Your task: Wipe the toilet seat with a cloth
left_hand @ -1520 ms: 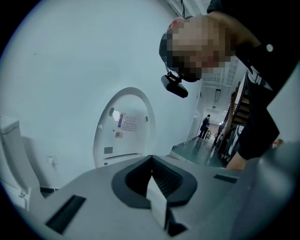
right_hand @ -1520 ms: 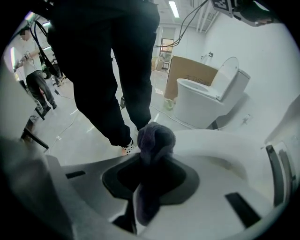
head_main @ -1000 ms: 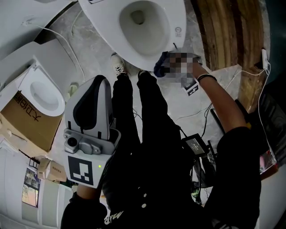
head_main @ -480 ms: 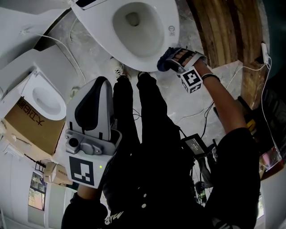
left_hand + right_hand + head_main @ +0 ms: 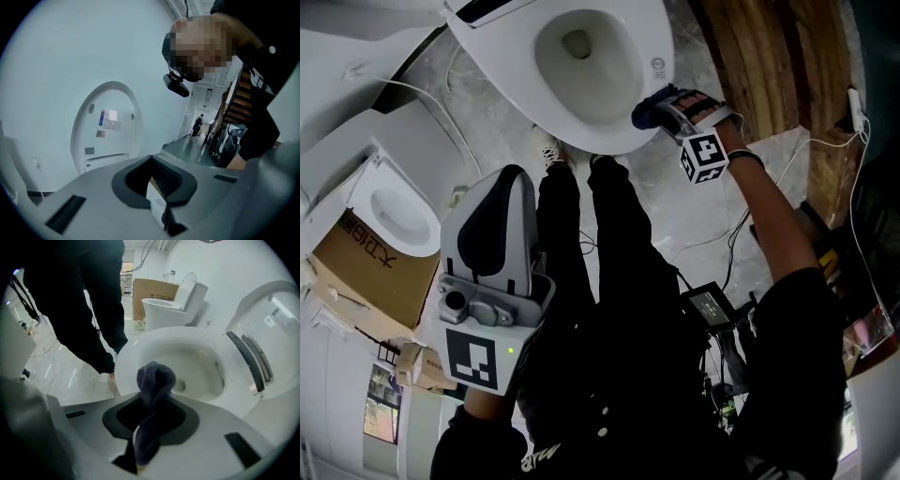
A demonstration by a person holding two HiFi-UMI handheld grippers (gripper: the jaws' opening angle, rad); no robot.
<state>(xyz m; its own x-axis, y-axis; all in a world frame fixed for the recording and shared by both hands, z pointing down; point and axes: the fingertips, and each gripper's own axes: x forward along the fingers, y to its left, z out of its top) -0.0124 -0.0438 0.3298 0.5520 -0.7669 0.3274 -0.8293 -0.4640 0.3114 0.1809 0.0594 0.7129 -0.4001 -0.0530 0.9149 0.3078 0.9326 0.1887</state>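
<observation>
The white toilet seat lies down over the bowl at the top of the head view. My right gripper is shut on a dark blue-grey cloth, which presses on the seat's near right rim. In the right gripper view the cloth bulges out past the jaws of the right gripper, above the seat. My left gripper is held up close to my body, away from the toilet, jaws together on nothing. The left gripper faces a wall.
A second toilet and a cardboard box stand at the left. Wooden boards lie right of the toilet. Cables and a black device lie on the floor. My legs stand before the bowl. The lid is raised.
My right gripper has slid the cloth along the seat's rim, from the front towards the right side. The left gripper has stayed where it was.
</observation>
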